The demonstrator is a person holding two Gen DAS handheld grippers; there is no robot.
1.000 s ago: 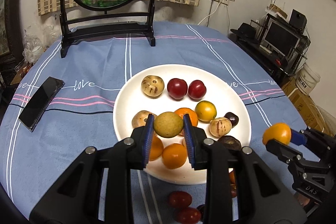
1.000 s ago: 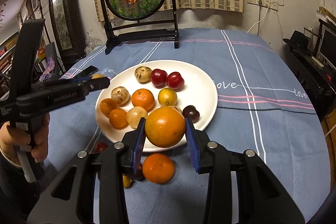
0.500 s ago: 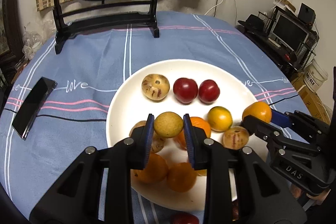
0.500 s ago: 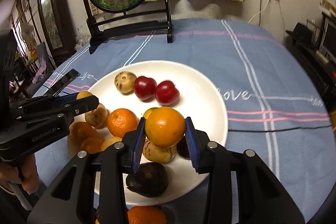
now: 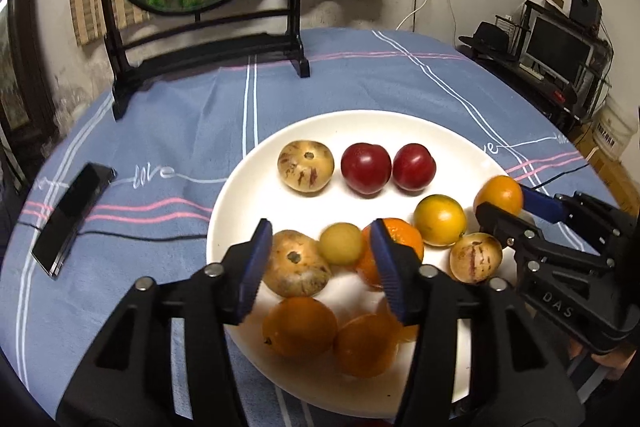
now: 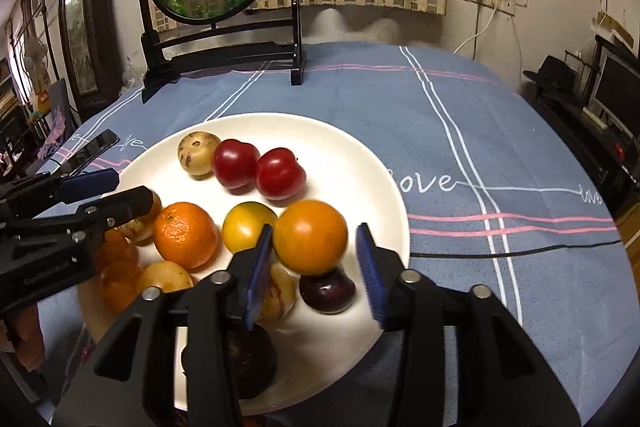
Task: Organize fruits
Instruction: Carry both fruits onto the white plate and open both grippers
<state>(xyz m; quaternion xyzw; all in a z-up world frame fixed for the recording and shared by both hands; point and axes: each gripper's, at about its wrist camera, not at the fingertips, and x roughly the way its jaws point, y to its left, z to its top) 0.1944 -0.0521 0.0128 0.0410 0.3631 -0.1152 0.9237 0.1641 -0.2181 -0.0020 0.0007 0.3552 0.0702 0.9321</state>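
Observation:
A white plate [image 5: 256, 187] holds several fruits: two red plums [image 5: 366, 167], speckled melons, oranges and dark plums. My left gripper [image 5: 318, 259] is open over the plate; a small yellow-green fruit [image 5: 341, 243] lies free between its spread fingers. My right gripper [image 6: 316, 263] is open too, and an orange [image 6: 310, 237] sits between its fingers, touching the left one and apart from the right one. The right gripper also shows in the left wrist view [image 5: 516, 211], and the left gripper in the right wrist view [image 6: 92, 187].
A black phone [image 5: 72, 215] lies left of the plate on the blue tablecloth. A round goldfish screen on a black stand [image 5: 200, 39] stands at the table's far side. A black cable [image 6: 500, 251] runs across the cloth on the right.
Both grippers have opened. The left one has let go of the yellow-green fruit onto the plate, and the right one has loosened from the orange after moving over the plate.

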